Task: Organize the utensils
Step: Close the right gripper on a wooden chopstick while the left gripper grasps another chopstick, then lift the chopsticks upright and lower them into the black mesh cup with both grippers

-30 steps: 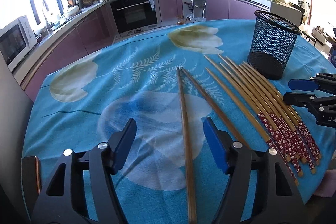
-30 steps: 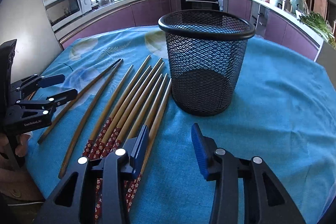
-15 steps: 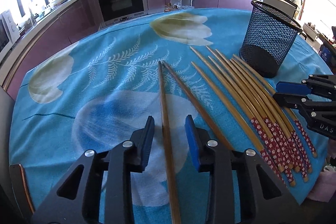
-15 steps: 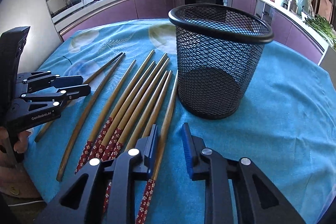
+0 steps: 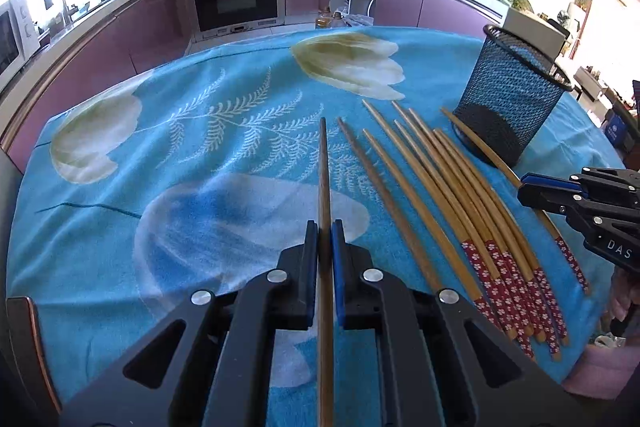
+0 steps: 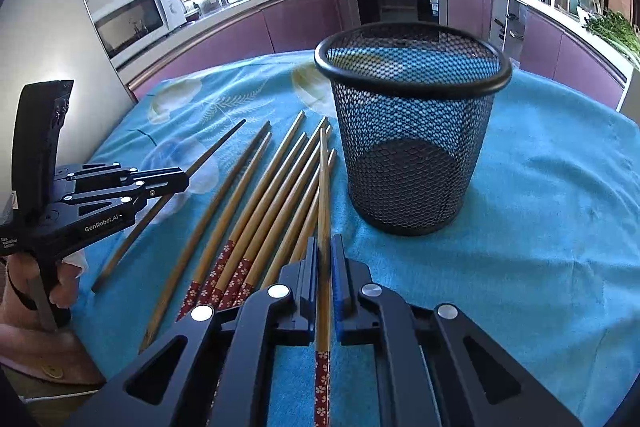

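Two grippers, left (image 5: 325, 241) and right (image 6: 325, 259), each have jaws pinching one chopstick (image 5: 325, 179) on the table; next, I'd guess, lift both into the mesh cup (image 6: 412, 147) near the right edge

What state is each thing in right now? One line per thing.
Left tool: shut on a plain dark chopstick.
Right tool: shut on a flower-patterned chopstick.
Other chopsticks: lying on the cloth.
Mesh cup: upright, empty.
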Demonstrator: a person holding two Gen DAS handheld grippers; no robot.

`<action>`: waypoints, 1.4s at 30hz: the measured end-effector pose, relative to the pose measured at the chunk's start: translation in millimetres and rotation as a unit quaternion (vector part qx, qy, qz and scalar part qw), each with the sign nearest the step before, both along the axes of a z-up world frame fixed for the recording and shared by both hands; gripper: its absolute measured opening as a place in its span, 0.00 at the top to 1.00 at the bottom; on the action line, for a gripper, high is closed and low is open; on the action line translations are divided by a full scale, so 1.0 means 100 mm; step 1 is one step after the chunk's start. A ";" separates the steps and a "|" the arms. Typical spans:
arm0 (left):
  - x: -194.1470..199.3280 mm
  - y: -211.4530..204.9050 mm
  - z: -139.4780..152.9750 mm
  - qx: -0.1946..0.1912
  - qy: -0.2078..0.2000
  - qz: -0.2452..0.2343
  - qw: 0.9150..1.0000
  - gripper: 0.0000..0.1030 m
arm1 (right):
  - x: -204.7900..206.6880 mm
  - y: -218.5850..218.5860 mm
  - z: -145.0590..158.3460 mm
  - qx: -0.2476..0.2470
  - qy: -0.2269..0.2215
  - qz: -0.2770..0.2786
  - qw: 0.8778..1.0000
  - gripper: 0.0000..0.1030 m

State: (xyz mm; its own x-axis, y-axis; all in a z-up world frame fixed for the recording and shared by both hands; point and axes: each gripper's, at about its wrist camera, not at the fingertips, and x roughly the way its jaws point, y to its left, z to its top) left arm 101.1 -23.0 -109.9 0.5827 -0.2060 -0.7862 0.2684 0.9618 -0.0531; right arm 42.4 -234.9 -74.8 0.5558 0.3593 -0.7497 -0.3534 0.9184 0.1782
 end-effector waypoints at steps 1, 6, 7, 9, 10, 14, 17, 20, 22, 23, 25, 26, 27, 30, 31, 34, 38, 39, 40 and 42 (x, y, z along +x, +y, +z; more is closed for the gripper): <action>-0.02 0.02 0.04 -0.005 -0.003 -0.001 1.000 0.93 | -0.01 -0.01 0.03 0.003 -0.004 0.001 1.000 0.94; -0.15 0.08 0.36 -0.043 -0.026 -0.024 0.998 0.93 | -0.10 -0.06 0.23 0.028 -0.031 0.010 0.999 0.94; -0.18 0.09 0.41 -0.050 -0.030 -0.029 0.998 0.93 | -0.12 -0.07 0.27 0.031 -0.038 0.010 0.999 0.94; -0.23 0.09 0.55 -0.064 -0.042 -0.042 0.996 0.93 | -0.15 -0.09 0.34 0.041 -0.049 0.009 0.998 0.94; -0.26 0.09 0.62 -0.071 -0.048 -0.047 0.995 0.93 | -0.16 -0.11 0.39 0.048 -0.054 0.009 0.997 0.94; -0.38 0.12 0.91 -0.100 -0.070 -0.073 0.990 0.93 | -0.22 -0.17 0.53 0.065 -0.077 0.009 0.995 0.94; -0.45 0.12 1.08 -0.110 -0.088 -0.087 0.986 0.93 | -0.25 -0.22 0.62 0.076 -0.092 0.006 0.993 0.94; -0.50 0.13 1.21 -0.125 -0.099 -0.094 0.983 0.93 | -0.26 -0.25 0.72 0.087 -0.104 0.003 0.991 0.94; -0.53 0.14 1.31 -0.138 -0.105 -0.099 0.980 0.93 | -0.26 -0.25 0.78 0.091 -0.111 0.003 0.990 0.94; -0.52 0.15 1.34 -0.142 -0.110 -0.101 0.979 0.93 | -0.25 -0.26 0.81 0.094 -0.116 0.004 0.989 0.94; -0.50 0.13 1.44 -0.154 -0.116 -0.106 0.976 0.93 | -0.25 -0.29 0.89 0.104 -0.123 0.007 0.987 0.94; -0.48 0.08 1.46 -0.157 -0.120 -0.108 0.974 0.93 | -0.24 -0.31 0.91 0.106 -0.127 0.008 0.986 0.94; -0.46 0.05 1.52 -0.161 -0.125 -0.112 0.973 0.93 | -0.22 -0.32 0.96 0.108 -0.134 0.008 0.985 0.94; -0.41 -0.05 1.66 -0.172 -0.138 -0.121 0.968 0.93 | -0.18 -0.36 1.08 0.112 -0.151 0.008 0.982 0.94; -0.38 -0.09 1.72 -0.177 -0.142 -0.125 0.966 0.93 | -0.17 -0.38 1.14 0.114 -0.157 0.009 0.981 0.94; -0.33 -0.19 1.90 -0.187 -0.156 -0.135 0.961 0.93 | -0.12 -0.45 1.29 0.117 -0.176 0.008 0.977 0.94; -0.29 -0.36 2.16 -0.199 -0.175 -0.151 0.952 0.93 | -0.03 -0.55 1.46 0.118 -0.200 -0.002 0.973 0.94; -0.27 -0.40 2.21 -0.200 -0.180 -0.154 0.951 0.93 | -0.01 -0.56 1.50 0.117 -0.205 -0.006 0.972 0.94; -0.26 -0.44 2.27 -0.201 -0.186 -0.156 0.949 0.93 | 0.01 -0.58 1.54 0.117 -0.209 -0.010 0.971 0.94; -0.23 -0.52 2.37 -0.202 -0.191 -0.160 0.947 0.93 | 0.06 -0.61 1.60 0.116 -0.220 -0.014 0.969 0.94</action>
State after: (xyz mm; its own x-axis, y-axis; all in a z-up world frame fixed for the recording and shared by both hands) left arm 78.5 -75.4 126.7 0.6657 -0.6595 -0.3492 0.6169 0.7497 -0.2398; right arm 48.5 -295.6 85.0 0.8148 0.4702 -0.3391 -0.4174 0.8818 0.2198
